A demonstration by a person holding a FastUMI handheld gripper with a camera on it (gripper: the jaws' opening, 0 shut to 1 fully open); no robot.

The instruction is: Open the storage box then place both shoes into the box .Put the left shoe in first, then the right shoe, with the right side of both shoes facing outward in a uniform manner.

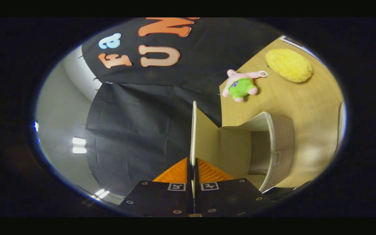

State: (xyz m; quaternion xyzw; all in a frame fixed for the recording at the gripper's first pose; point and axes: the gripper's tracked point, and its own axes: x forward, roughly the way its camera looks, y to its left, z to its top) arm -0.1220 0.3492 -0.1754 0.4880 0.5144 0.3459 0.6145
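- At the far left of the frame a pale wall [57, 124] curves around, with bright light patches [79, 145] low on it.
- Right of that wall, black cloth [135, 130] fills the left-centre, hanging in creased panels from the upper part of the frame down toward my fingers.
- At bottom centre is my gripper [193, 168], fingers brought close together with the thin lid [193, 130] pinched edge-on between them; both fingers press on it, so I am clamped on the lid.
- The lid runs as a narrow pale strip from my fingertips straight up to mid-frame, and its inner face shows just to the right of the edge.
- Right of the lid, in the lower right-centre, sits the box [273, 147], open, its beige inside turned toward me and its pale rim curving down its right side.
- The box rests on a wooden table [308, 107] that takes up the right of the frame.
- On the table above the box, in the upper right-centre, lies a pink plush toy [242, 85] in green clothes, near the table's edge by the cloth.
- Further right, upper right, a yellow fluffy pad [289, 65] lies flat on the table, well apart from the box and just beyond the toy.
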